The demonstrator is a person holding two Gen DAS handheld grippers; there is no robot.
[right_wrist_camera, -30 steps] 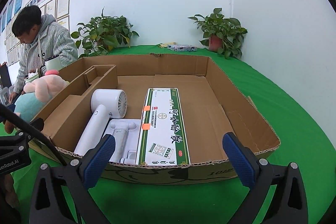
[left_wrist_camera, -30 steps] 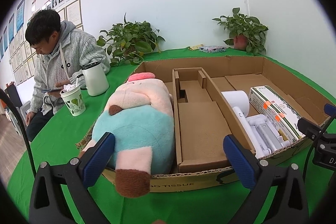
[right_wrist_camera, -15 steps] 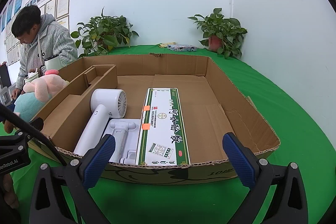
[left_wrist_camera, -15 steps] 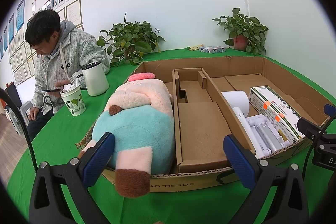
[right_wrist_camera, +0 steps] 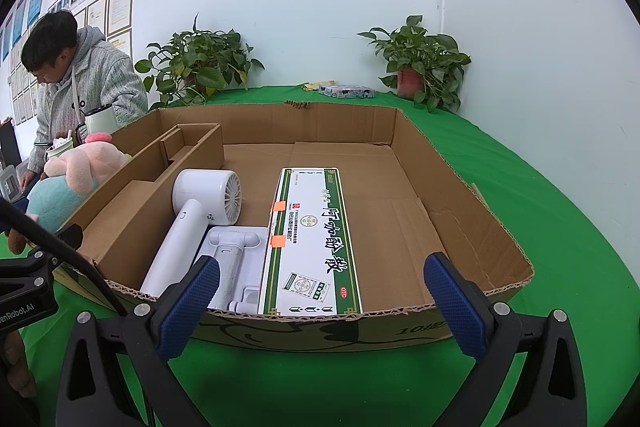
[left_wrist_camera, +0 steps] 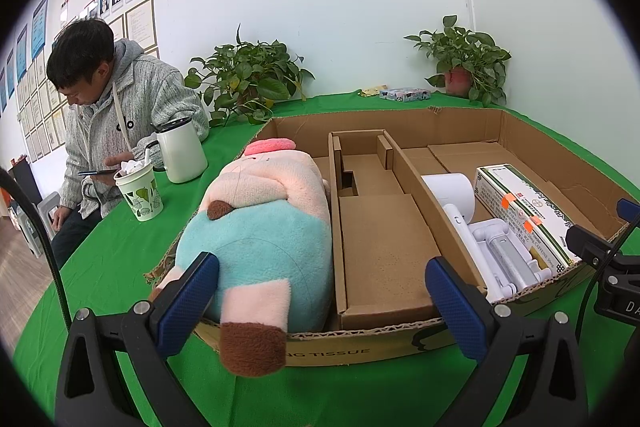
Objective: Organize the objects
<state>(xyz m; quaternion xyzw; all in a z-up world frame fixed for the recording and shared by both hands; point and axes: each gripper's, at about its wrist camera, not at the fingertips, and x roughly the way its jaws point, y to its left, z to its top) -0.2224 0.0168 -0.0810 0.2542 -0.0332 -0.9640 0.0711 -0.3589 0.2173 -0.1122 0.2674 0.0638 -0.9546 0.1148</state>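
Note:
A shallow cardboard box (left_wrist_camera: 400, 341) (right_wrist_camera: 460, 183) lies on the green table. A teal and pink plush toy (left_wrist_camera: 264, 239) (right_wrist_camera: 76, 175) fills its left compartment, one foot hanging over the front wall. In the right compartment lie a white hair dryer (right_wrist_camera: 188, 223) (left_wrist_camera: 452, 195), a white stand (right_wrist_camera: 236, 259) (left_wrist_camera: 500, 255) and a long green-and-white carton (right_wrist_camera: 312, 243) (left_wrist_camera: 524, 211). My left gripper (left_wrist_camera: 320, 301) is open and empty in front of the box's left half. My right gripper (right_wrist_camera: 322, 301) is open and empty in front of the right half.
A cardboard insert (left_wrist_camera: 380, 227) divides the box. A paper cup (left_wrist_camera: 140, 191) and a white mug (left_wrist_camera: 182, 155) stand left of the box by a seated man (left_wrist_camera: 108, 111). Two potted plants (left_wrist_camera: 248, 83) (right_wrist_camera: 424, 63) and a small packet (right_wrist_camera: 346, 91) are along the far wall.

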